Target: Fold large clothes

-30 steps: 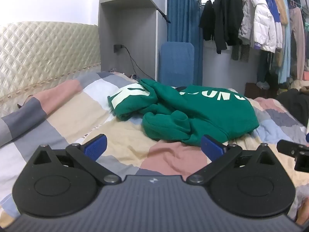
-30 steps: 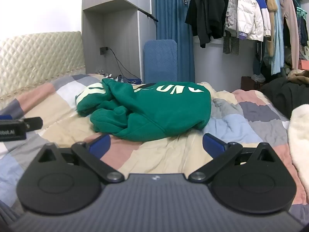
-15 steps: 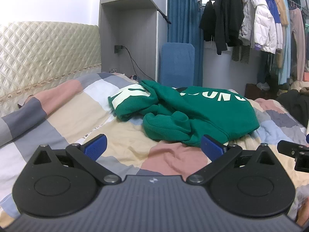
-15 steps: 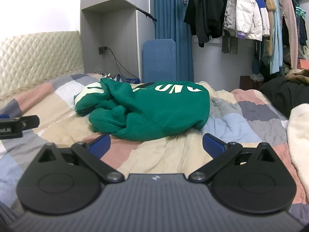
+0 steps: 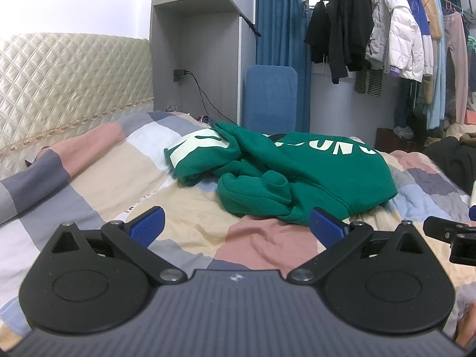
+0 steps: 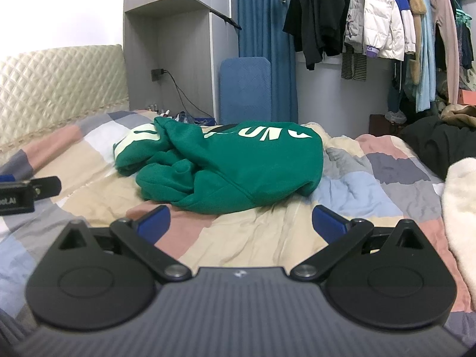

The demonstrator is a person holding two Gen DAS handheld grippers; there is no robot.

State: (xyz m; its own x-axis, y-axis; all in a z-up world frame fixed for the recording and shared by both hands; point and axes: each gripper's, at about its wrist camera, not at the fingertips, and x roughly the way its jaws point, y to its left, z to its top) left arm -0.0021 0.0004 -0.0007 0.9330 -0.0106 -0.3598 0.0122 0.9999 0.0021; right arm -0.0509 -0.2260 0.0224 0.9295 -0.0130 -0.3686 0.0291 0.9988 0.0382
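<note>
A green sweatshirt point(image 5: 297, 175) with white lettering lies crumpled in a heap on the patchwork quilt point(image 5: 125, 178), its sleeves bunched at the near left. In the right wrist view the same green sweatshirt point(image 6: 238, 163) sits mid-bed. My left gripper point(image 5: 237, 227) hovers open just short of the heap's near edge, nothing between its blue pads. My right gripper point(image 6: 241, 223) is also open and empty, a little in front of the sweatshirt's hem. Each gripper shows at the other view's edge: the right gripper point(image 5: 452, 238) and the left gripper point(image 6: 26, 192).
A quilted headboard point(image 5: 59, 89) lines the left. Behind the bed stand a grey cabinet point(image 5: 196, 59), a blue panel point(image 5: 270, 98) and a rack of hanging clothes point(image 5: 395, 41). Dark clothing point(image 6: 437, 145) and a cream fluffy item point(image 6: 461, 223) lie at the bed's right.
The right wrist view has drifted slightly, so the sweatshirt sits a touch further left in it. Both grippers stay open; the sweatshirt has not moved.
</note>
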